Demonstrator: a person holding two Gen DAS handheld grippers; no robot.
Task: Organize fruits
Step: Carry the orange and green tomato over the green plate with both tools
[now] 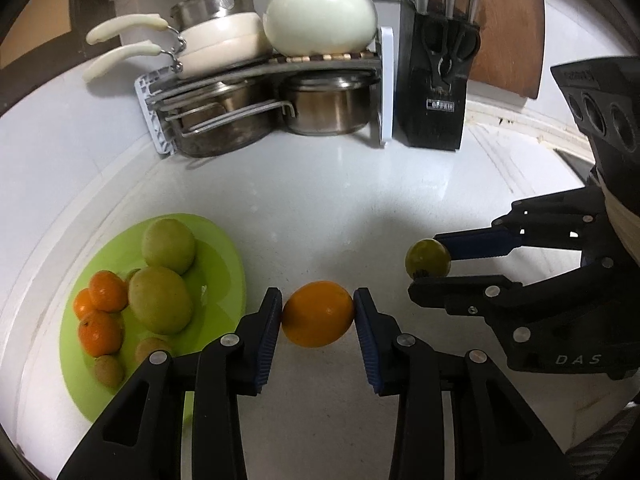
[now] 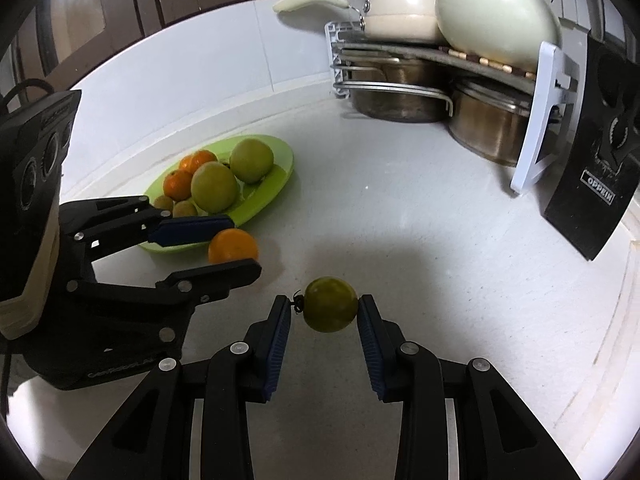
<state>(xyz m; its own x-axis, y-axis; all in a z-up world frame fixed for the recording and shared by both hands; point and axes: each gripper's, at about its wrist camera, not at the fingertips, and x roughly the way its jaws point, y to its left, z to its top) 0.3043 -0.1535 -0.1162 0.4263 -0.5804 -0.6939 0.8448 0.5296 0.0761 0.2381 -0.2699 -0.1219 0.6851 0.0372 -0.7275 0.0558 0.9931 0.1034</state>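
Two hand-held grippers over a white counter (image 1: 320,184), each carrying one fruit. The left gripper (image 1: 318,312) is clamped on an orange (image 1: 318,314), its blue pads pressing the fruit's two sides; the right gripper (image 2: 323,310) is clamped on a small green fruit (image 2: 331,310), whose dark stem points toward the left-hand pad. The green plate (image 1: 224,276), already bearing oranges, larger green fruits and small brownish ones, lies just beside the left gripper. The step in hand is judged to be carrying each fruit to the plate: the orange is best lowered beside the other oranges and released only once it rests there, since round fruit rolls; the green fruit, held near its widest part, should travel level. Legible writing: "OPPEIN" on the black knife block (image 2: 592,184), "DAS" on the right gripper's body, and a faint, unreadable word on the left gripper's body.
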